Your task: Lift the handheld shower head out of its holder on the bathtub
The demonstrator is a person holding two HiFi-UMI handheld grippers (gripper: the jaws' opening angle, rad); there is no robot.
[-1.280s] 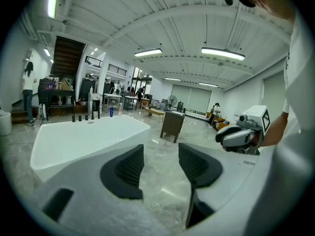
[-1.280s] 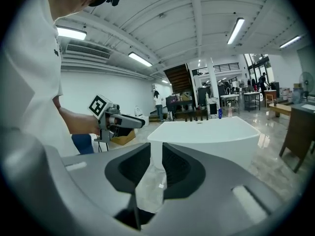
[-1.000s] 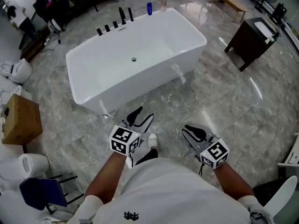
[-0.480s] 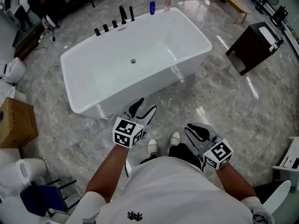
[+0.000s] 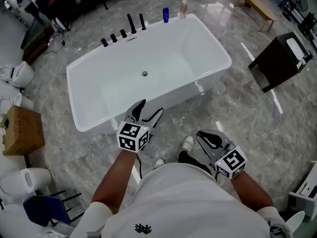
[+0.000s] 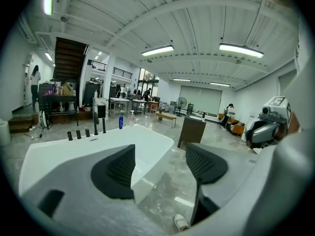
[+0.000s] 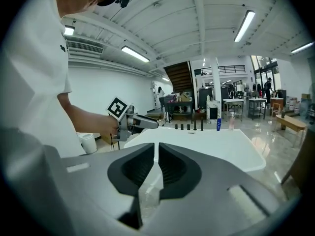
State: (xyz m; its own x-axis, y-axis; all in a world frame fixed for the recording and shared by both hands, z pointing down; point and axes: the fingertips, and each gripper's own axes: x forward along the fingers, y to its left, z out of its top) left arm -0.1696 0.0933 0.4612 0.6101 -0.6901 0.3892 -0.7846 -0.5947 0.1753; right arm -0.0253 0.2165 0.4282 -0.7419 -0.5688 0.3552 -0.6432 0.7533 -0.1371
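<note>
Your left hand-held gripper (image 5: 150,108) is opening, right hand-held gripper (image 5: 202,138) pressed together, both empty; shower head (image 5: 131,23) on the bathtub (image 5: 199,86) far rim untouched.

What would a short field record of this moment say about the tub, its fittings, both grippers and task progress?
bathtub: white, freestanding, on a marble floor
fittings: five black pieces in a row on the far rim, two of them taller
bottles: blue bottle and pump bottle at the far corner
left gripper: jaws opening, nothing between them, by the tub's near side
right gripper: jaws together, empty, over the floor
task: not begun; no fitting touched
</note>
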